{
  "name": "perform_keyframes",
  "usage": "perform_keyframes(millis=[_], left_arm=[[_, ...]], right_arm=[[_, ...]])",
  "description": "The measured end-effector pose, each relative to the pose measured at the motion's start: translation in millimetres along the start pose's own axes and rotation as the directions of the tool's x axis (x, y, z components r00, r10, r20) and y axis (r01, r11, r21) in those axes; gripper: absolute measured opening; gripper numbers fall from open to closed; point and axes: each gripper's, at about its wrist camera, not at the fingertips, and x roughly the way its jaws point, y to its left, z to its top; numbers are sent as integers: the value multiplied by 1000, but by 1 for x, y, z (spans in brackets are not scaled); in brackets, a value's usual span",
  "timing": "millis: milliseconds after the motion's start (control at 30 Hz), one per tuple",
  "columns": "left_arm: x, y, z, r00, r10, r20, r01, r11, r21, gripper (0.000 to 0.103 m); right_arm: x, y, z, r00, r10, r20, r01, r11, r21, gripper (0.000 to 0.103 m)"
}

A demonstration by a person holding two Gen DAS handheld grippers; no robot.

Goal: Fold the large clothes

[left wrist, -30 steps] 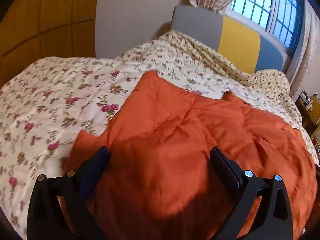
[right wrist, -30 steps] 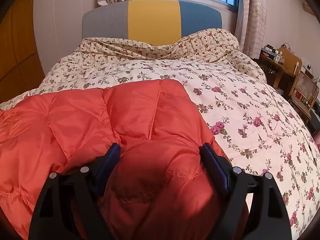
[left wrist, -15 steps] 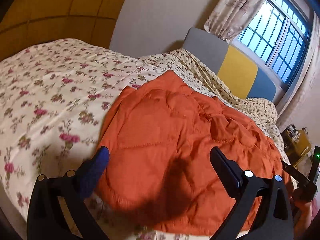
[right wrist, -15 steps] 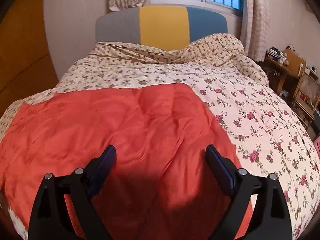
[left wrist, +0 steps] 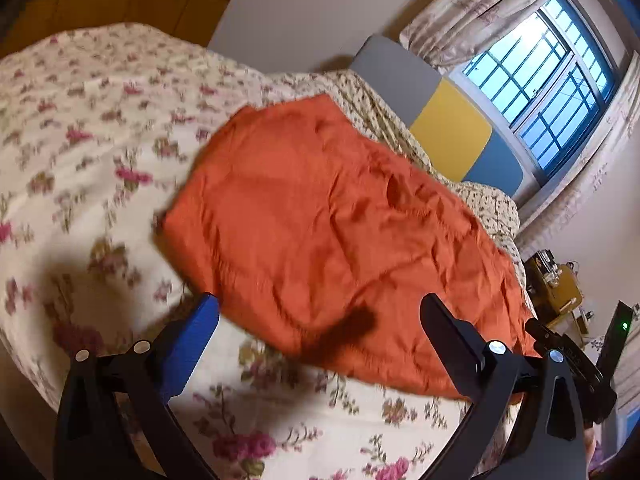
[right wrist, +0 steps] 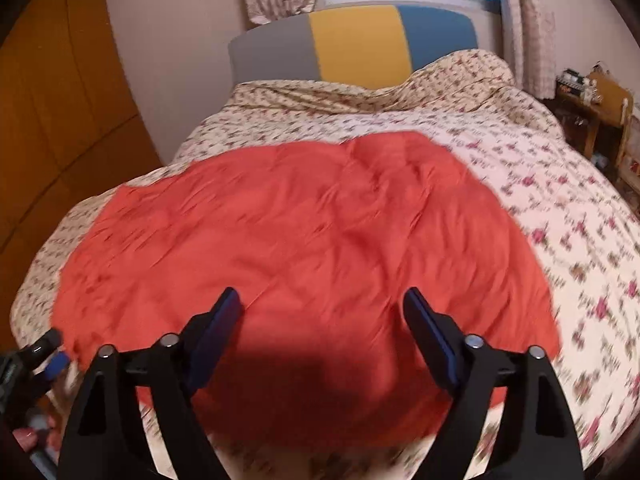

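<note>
A large orange quilted garment [left wrist: 328, 220] lies spread flat on the floral bed quilt [left wrist: 100, 160], its near hem close to the foot of the bed. My left gripper [left wrist: 319, 300] hovers above the garment's near left edge, jaws wide apart and empty. In the right wrist view the garment [right wrist: 304, 240] fills the middle. My right gripper [right wrist: 321, 294] hangs over its near edge, its jaws closing with nothing between them. The left gripper [right wrist: 44, 356] shows at the lower left there.
A grey, yellow and blue headboard [right wrist: 356, 40] stands at the far end under a barred window [left wrist: 552, 92]. Wooden wardrobe panels [right wrist: 60, 120] line the left side. A cluttered wooden desk [right wrist: 592, 96] stands on the right of the bed.
Both grippers have drawn back toward the foot of the bed. The orange fabric that bulged between the right fingers now lies flat. The left view has rolled and swung left.
</note>
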Motion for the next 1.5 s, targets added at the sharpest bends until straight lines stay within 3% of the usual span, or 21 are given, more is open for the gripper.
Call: perform_keyframes(millis=[167, 267, 367, 633, 867, 967, 1000, 1067, 1133, 1300, 1433, 1500], left_arm=[[8, 9, 2, 999, -34, -28, 32, 997, -64, 83], [14, 12, 7, 998, -58, -19, 56, 993, -100, 83], [19, 16, 10, 996, -86, -6, 84, 986, -144, 83], [27, 21, 10, 988, -144, 54, 151, 973, -175, 78], [32, 17, 6, 987, -122, 103, 139, 975, -175, 73], [30, 21, 8, 981, -150, 125, 175, 959, -223, 71], [31, 24, 10, 978, -166, 129, 194, 951, -243, 67], [35, 28, 12, 981, -159, 114, 186, 942, -281, 46], [35, 35, 11, 976, -177, 124, 209, 919, -335, 40], [28, 29, 14, 969, -200, 145, 239, 909, -342, 23], [10, 3, 23, 964, -190, 184, 232, 942, -241, 18], [-4, -22, 29, 956, -206, 211, 236, 963, -132, 18]], right_arm=[[-10, 25, -18, 990, 139, -31, -140, 990, -24, 26], [-9, 42, -20, 980, 192, -45, -194, 979, -54, 14], [2, 54, -24, 976, 198, -85, -204, 977, -64, 11], [41, 71, -48, 986, 83, -142, -107, 980, -169, 8], [42, 65, -59, 988, 99, -121, -116, 983, -145, 8], [43, 58, -53, 985, 116, -125, -130, 985, -113, 8], [43, 57, -52, 985, 120, -126, -134, 986, -104, 8], [43, 56, -51, 985, 120, -125, -133, 986, -104, 8], [42, 54, -48, 985, 121, -124, -134, 985, -104, 8], [44, 52, -45, 984, 126, -123, -138, 985, -100, 8], [44, 50, -47, 984, 133, -122, -144, 986, -85, 8], [45, 48, -46, 983, 140, -121, -149, 986, -71, 8]])
